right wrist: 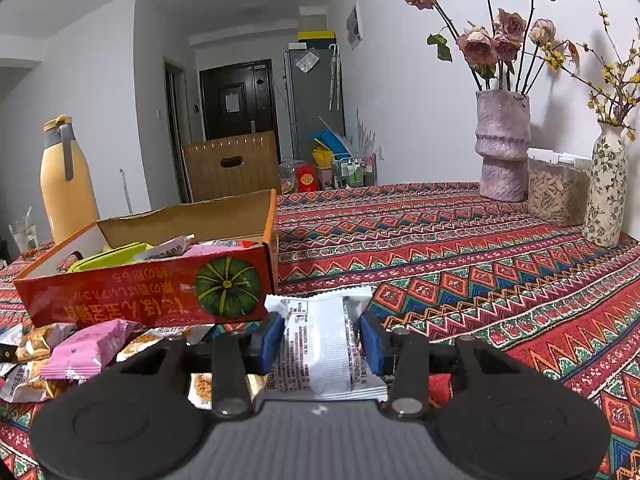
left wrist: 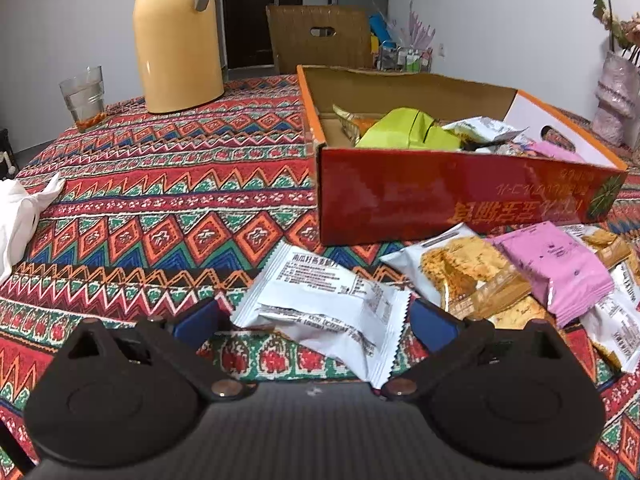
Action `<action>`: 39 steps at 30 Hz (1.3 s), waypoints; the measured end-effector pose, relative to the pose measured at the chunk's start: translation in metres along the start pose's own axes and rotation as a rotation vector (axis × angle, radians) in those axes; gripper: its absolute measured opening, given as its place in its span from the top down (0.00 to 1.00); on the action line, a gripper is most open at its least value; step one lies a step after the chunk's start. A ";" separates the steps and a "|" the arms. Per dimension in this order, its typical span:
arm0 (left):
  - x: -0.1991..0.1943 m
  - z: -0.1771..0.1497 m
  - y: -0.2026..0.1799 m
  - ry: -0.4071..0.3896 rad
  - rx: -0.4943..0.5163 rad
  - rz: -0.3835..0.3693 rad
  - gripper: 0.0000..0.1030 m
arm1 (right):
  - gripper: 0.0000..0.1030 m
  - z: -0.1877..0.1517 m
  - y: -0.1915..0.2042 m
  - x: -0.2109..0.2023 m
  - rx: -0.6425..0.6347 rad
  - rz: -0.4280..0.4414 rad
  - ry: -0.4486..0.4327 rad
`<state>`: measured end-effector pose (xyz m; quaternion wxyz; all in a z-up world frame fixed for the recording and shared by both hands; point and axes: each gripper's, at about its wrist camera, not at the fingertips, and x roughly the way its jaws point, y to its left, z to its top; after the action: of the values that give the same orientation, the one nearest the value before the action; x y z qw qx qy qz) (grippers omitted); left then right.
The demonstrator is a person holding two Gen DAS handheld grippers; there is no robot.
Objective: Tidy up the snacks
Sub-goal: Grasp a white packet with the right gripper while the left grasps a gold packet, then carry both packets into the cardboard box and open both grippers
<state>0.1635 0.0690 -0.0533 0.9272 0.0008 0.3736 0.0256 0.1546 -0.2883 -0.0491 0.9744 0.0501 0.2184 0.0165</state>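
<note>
The right gripper (right wrist: 322, 338) has its blue pads (right wrist: 271, 336) pressed on both sides of a white packet (right wrist: 320, 344), so it grips this packet; the packet stands out forward between the fingers, just in front of the box (right wrist: 152, 292). The left gripper (left wrist: 318, 318) is wide open, one pad (left wrist: 198, 320) on each side of another white packet (left wrist: 320, 304), which lies flat on the cloth (left wrist: 160, 200). The pads are near the ends of this packet, but whether they touch it I cannot tell.

Just to the right of the flat packet is a pile of snacks on the cloth: a golden packet (left wrist: 472, 284) and, partly on top of it, a pink packet (left wrist: 556, 268). In the right view the same pile lies at the left, in front of the box.

The box is red outside with a green pumpkin (right wrist: 228, 286) printed on it, and its top is open. Inside are a green packet (left wrist: 404, 128), more white and pink wrappers, all near the right half.

Farther on the table stand a yellow flask (left wrist: 178, 40) and a glass (left wrist: 84, 96) at the left, and two vases (right wrist: 502, 144) with a jar (right wrist: 558, 190) at the right.
</note>
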 end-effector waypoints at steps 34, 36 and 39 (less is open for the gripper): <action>-0.024 -0.011 -0.016 -0.031 0.074 -0.067 0.76 | 0.59 0.000 0.001 -0.001 0.000 0.016 -0.003; -0.027 -0.013 -0.014 -0.037 0.064 -0.065 0.77 | 0.59 0.000 0.001 -0.001 -0.001 0.016 -0.005; -0.033 -0.014 -0.012 -0.055 0.053 -0.065 0.77 | 0.59 0.000 0.002 -0.001 -0.005 0.015 -0.009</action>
<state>0.1307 0.0549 -0.0402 0.9371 0.0139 0.3484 -0.0144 0.1536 -0.2865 -0.0481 0.9754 0.0494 0.2135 0.0244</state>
